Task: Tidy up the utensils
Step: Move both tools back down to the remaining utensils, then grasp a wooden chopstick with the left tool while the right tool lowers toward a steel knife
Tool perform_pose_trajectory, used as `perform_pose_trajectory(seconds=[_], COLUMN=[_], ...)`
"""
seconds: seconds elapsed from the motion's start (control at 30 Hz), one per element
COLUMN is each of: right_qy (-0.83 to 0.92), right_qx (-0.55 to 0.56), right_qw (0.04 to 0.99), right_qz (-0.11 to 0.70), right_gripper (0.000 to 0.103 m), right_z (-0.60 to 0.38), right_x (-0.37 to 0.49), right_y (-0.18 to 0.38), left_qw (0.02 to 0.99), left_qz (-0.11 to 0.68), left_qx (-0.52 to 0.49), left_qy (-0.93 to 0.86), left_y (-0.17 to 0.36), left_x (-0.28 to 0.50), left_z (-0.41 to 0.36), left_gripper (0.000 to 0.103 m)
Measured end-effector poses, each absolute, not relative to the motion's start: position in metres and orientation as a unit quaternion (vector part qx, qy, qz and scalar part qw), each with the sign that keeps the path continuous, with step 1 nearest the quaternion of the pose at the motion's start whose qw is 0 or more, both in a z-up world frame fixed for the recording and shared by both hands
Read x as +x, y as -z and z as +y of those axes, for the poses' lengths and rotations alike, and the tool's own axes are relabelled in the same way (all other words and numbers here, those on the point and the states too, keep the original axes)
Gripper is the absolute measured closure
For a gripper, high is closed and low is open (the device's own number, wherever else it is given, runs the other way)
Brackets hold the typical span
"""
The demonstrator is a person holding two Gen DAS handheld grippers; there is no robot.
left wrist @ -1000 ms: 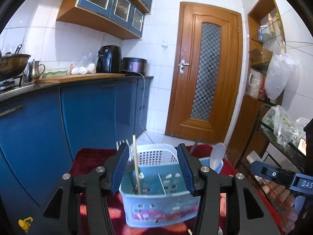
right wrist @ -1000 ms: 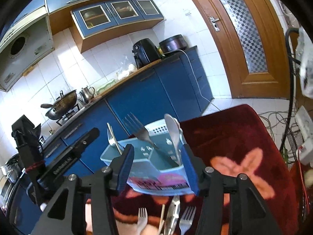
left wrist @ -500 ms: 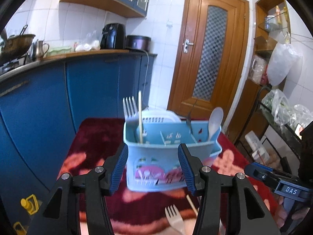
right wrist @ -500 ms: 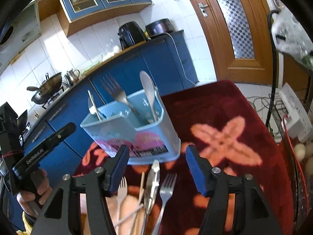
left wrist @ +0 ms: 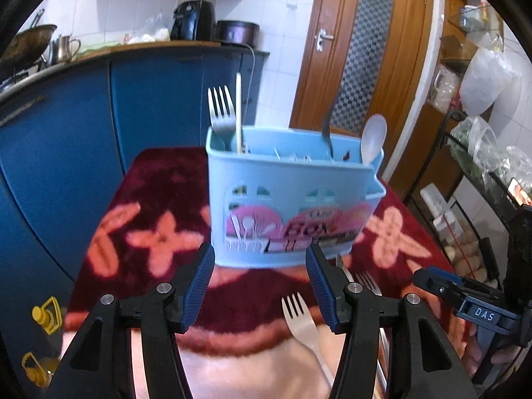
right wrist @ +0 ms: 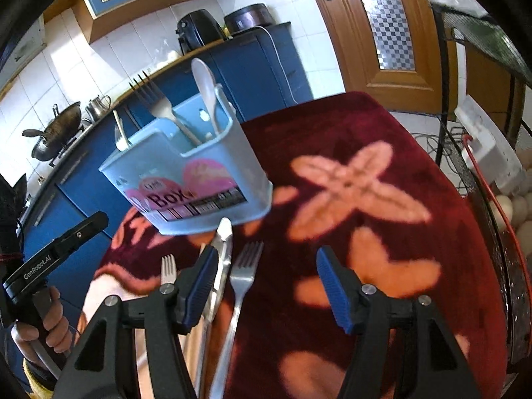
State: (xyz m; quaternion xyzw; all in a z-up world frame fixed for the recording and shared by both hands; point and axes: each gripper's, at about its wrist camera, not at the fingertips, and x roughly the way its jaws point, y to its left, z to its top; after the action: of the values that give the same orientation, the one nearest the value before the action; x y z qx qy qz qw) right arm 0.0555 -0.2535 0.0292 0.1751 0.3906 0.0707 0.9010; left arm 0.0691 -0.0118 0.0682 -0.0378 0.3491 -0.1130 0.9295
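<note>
White-tiled walls (left wrist: 139, 3) back a run of blue cabinets (left wrist: 156, 99) at 9 o'clock, their counter carrying a wok (left wrist: 28, 41), kettle (left wrist: 65, 48) and black air fryer (left wrist: 193, 20). At 1 o'clock stands a wooden door (left wrist: 362, 50) with a chequered glass pane. A wire rack (left wrist: 482, 173) with plastic bags fills 3 o'clock, in bright daylight.

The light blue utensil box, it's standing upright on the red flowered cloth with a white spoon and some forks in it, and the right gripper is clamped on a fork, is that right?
Not quite. The right gripper holds nothing: in the right wrist view its jaws stand open above a fork lying on the red flowered cloth. The light blue utensil box does stand upright with the white spoon and forks in it.
</note>
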Motion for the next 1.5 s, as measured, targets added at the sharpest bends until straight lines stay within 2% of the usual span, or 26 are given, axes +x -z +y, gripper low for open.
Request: perform_pose_trajectory(seconds=[1.03,1.17,1.5], right_qy=[-0.040,-0.042,-0.047], right_qx=[0.143,0.140,0.119], right_qw=[0.896,0.897,0.901], right_qz=[0.419,0.418,0.415], right_gripper=[0.036,0.036,0.032], right_z=[-0.267,-0.267,-0.263], right_x=[0.002,0.001,0.001], right_y=[-0.004,-0.001,0.004], left_qw=[0.877,0.870,0.865], left_qz=[0.436,0.444,0.437], left_qx=[0.092,0.109,0.150], left_qy=[0.181,0.184,0.195], left_y=[-0.017,-0.011,0.000], left_x=[0.017,0.017,0.015], left_z=[-0.081,-0.085,-0.100], left_gripper=[0.045,0.051,0.079])
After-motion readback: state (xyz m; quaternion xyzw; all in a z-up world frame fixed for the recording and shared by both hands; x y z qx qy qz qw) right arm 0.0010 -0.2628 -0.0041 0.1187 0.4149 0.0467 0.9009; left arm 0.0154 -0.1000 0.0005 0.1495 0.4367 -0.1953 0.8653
